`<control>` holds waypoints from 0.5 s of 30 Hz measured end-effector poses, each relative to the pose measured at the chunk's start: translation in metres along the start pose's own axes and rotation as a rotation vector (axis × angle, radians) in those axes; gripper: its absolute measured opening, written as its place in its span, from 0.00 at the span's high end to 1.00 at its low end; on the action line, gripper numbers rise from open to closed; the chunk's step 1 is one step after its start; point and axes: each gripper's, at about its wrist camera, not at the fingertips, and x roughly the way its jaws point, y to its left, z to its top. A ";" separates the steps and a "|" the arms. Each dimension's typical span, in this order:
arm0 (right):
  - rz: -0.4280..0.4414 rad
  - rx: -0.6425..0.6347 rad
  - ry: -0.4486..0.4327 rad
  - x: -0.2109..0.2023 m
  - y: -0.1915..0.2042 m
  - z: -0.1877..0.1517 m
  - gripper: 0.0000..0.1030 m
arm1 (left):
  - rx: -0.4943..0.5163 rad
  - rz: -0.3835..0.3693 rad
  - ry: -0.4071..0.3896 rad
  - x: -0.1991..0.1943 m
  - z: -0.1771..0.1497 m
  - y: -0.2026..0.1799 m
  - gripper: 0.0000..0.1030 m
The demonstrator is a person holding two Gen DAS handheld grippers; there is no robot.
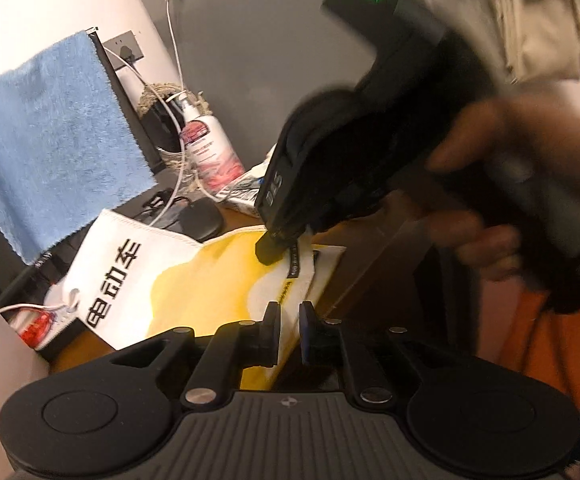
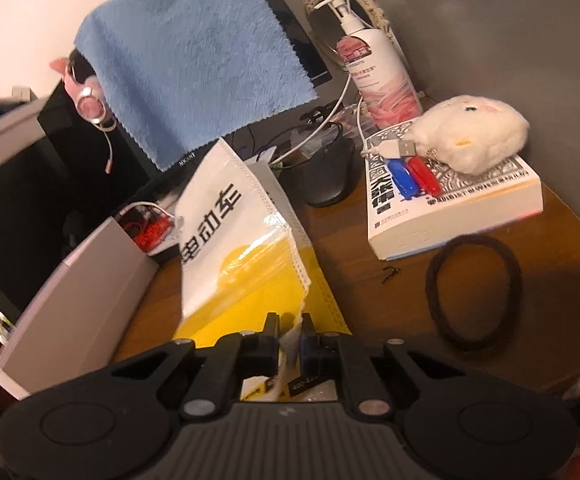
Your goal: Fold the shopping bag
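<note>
Right wrist: both claws [image 2: 290, 334] [image 1: 289, 322] pinch the shopping bag [image 2: 226, 240], running lengthwise away.

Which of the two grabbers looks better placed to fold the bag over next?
Probably the right gripper: it pinches the shopping bag's raised edge, free to swing. The left gripper grips the near edge.

Home desk: monitor [image 2: 290, 20] under blue towel [image 2: 194, 56], book [image 2: 453, 208], lotion bottle [image 2: 373, 68], plush toy [image 2: 473, 136], headphones [image 2: 90, 104], cables.
</note>
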 end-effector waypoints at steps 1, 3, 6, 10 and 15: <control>-0.015 -0.014 0.000 0.002 0.001 0.001 0.93 | -0.013 -0.010 -0.011 -0.006 0.000 0.005 0.89; -0.025 -0.027 0.005 0.006 0.002 0.002 0.93 | -0.043 -0.025 -0.034 -0.018 0.002 0.016 0.89; -0.034 -0.039 0.010 0.009 0.003 0.004 0.93 | -0.174 -0.059 -0.047 -0.029 0.007 0.046 0.89; -0.043 -0.058 0.016 0.010 0.004 0.004 0.93 | -0.395 -0.030 -0.066 -0.024 0.013 0.096 0.90; -0.044 -0.062 0.023 0.010 0.004 0.005 0.93 | -0.497 0.093 -0.044 0.023 0.014 0.138 0.94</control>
